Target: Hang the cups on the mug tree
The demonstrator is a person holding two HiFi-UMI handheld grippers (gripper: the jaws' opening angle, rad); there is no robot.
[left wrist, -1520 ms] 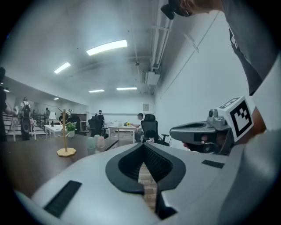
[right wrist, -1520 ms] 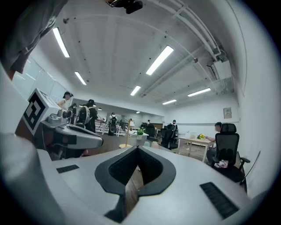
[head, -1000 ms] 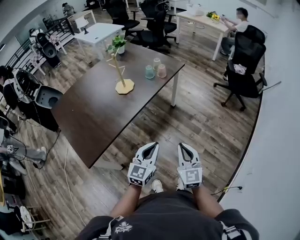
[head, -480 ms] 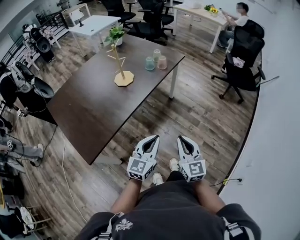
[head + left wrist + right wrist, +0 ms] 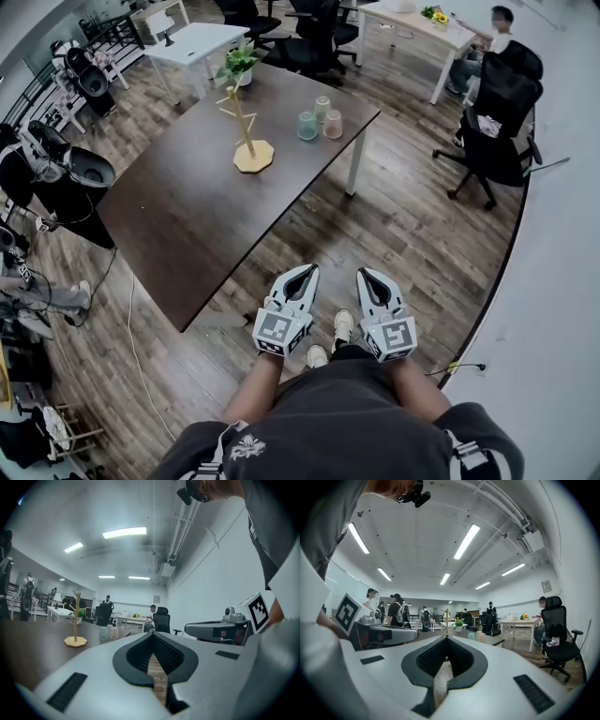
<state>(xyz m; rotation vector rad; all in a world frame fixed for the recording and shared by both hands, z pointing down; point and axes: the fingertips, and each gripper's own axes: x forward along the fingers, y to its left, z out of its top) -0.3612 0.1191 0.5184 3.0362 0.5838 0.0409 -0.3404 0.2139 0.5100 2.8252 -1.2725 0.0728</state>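
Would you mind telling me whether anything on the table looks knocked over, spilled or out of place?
Nothing stands out: the mug tree stands upright on the table, and the three cups stand together beside it, with nothing spilled.

The mug tree [image 5: 247, 127] is light wood: a thin stem with short pegs angling upward on both sides, fixed to a flat, many-sided base. It stands upright on the dark bench [image 5: 187, 220], toward the far end. The 3 cups [image 5: 321, 120] stand on the same bench in a tight cluster, near the tree but apart from it, by the far right corner: a green cup [image 5: 307, 126], a pink cup [image 5: 333, 124] and a pale cup [image 5: 322, 108] just behind them.
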